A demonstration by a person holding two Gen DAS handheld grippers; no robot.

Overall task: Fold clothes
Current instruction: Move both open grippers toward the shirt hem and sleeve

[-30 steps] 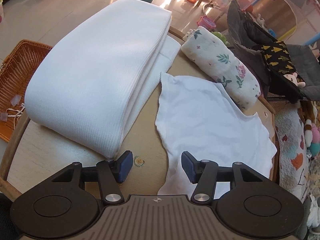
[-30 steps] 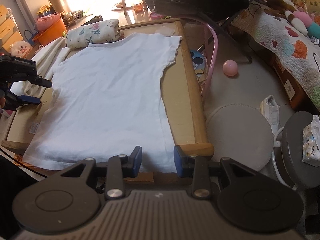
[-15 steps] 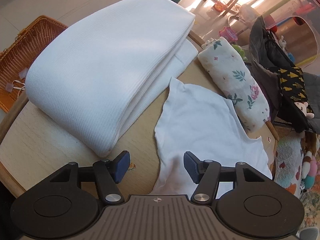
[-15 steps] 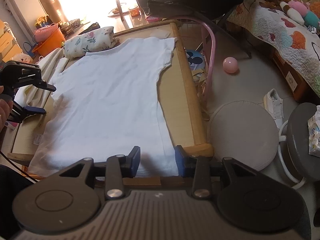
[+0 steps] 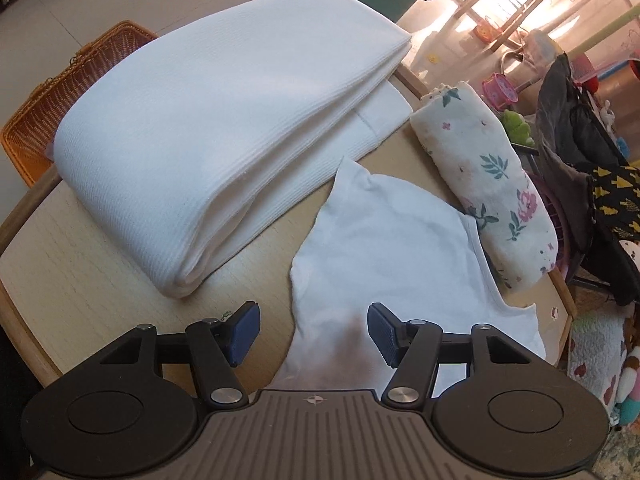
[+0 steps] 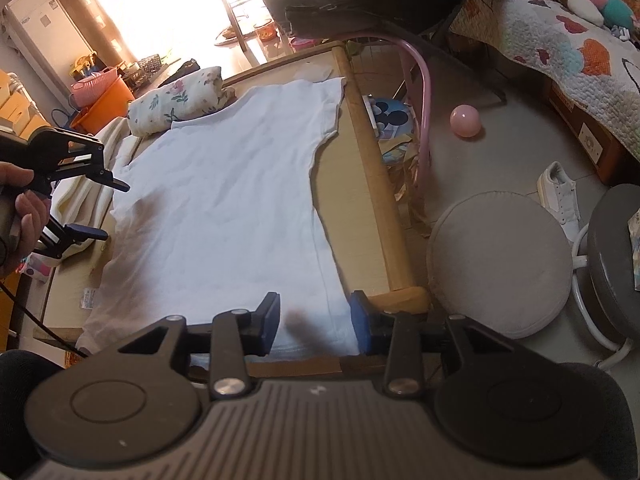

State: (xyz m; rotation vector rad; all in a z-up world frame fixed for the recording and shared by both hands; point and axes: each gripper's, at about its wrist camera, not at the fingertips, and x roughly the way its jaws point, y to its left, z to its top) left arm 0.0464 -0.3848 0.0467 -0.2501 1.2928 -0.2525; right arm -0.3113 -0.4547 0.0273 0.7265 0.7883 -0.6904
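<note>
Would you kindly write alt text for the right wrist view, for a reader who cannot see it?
A white T-shirt lies spread flat on a wooden table, with the open right gripper poised over its near hem. At the left edge, a hand holds the open left gripper beside the shirt; a rolled floral cloth lies beyond the collar.

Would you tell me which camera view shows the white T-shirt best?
The right wrist view: there the white T-shirt lies flat on the table, visible from hem to collar with one sleeve fully shown. The left wrist view shows only its upper part: one sleeve, shoulder and collar beside the floral roll.
</note>
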